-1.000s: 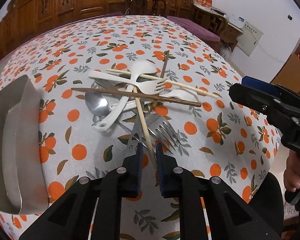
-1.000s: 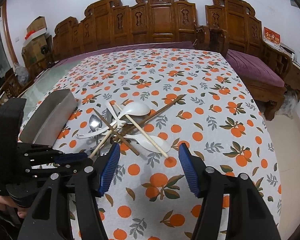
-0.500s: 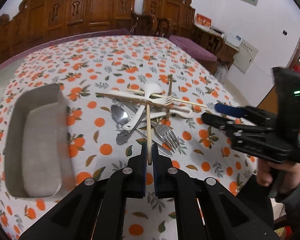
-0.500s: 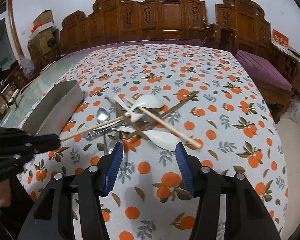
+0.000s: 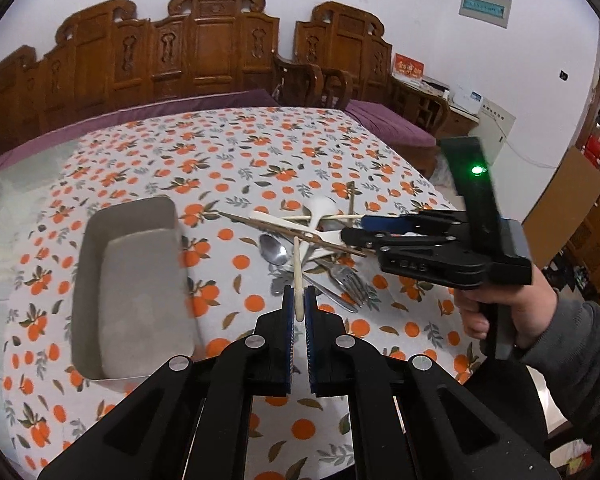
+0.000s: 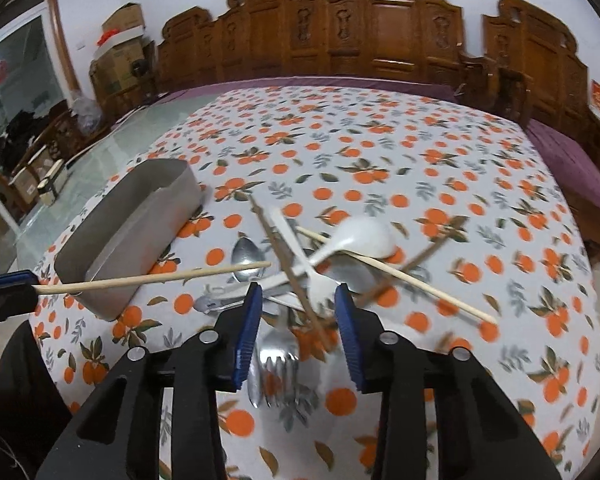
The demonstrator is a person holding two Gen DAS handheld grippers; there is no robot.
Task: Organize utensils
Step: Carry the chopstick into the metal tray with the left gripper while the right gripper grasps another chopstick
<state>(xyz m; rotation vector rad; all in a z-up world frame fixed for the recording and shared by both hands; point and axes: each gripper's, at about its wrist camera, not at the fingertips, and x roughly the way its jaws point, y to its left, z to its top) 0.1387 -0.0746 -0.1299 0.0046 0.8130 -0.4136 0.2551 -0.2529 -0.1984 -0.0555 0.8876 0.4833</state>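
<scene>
Forks point(image 6: 276, 364) under right gripper point(image 6: 298, 320): right wrist only.

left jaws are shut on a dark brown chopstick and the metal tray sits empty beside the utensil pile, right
Not quite: the chopstick clamped in the left gripper is pale, light wood, not dark brown. The left wrist view shows it between the pads. The rest holds: the metal tray sits empty beside the utensil pile.

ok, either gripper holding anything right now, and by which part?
Left gripper pinches a light wooden chopstick near one end. Right gripper holds nothing yet; its jaws are closing around a dark chopstick in the pile.
</scene>
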